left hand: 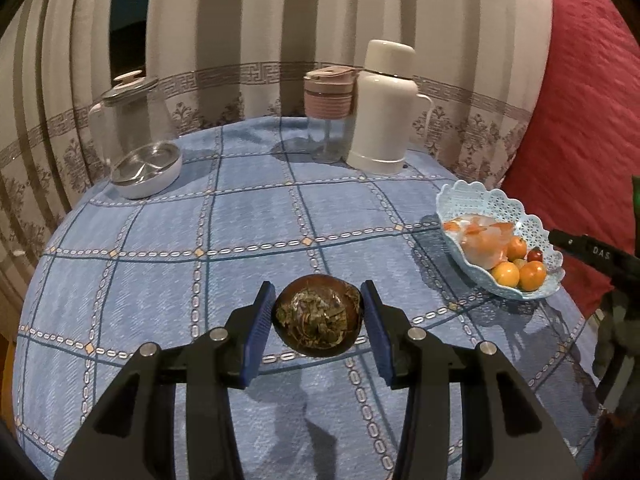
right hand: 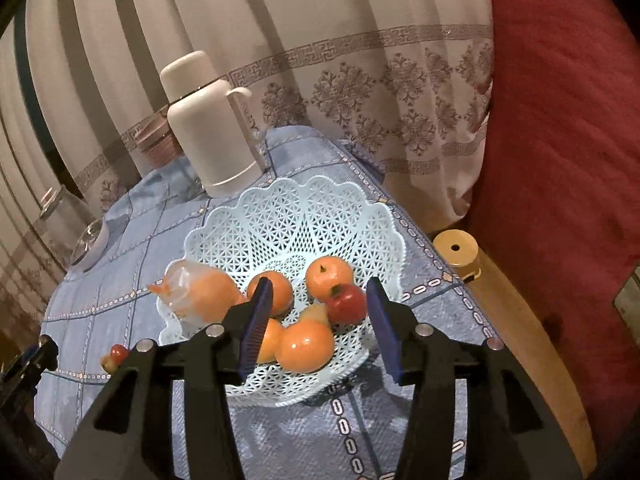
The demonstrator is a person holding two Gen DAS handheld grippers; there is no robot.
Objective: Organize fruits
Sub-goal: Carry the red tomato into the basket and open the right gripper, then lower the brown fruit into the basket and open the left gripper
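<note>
Brown mangosteen (left hand: 318, 316) sits pinched in my left gripper (left hand: 318, 318); my right gripper (right hand: 320, 316) hangs open, empty, above the lattice basket (right hand: 288, 216).

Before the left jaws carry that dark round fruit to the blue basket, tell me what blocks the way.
Nothing visible does: only bare tablecloth lies between the dark fruit and the basket.

- Dim, warm indoor light falls from above, casting soft shadows on the tablecloth (left hand: 240, 216) below both grippers.
- Fisheye distortion bows the curtain (left hand: 248, 20); corners vignette black.
- Glare spots gloss the oranges (right hand: 306, 346); overall focus slightly soft.
</note>
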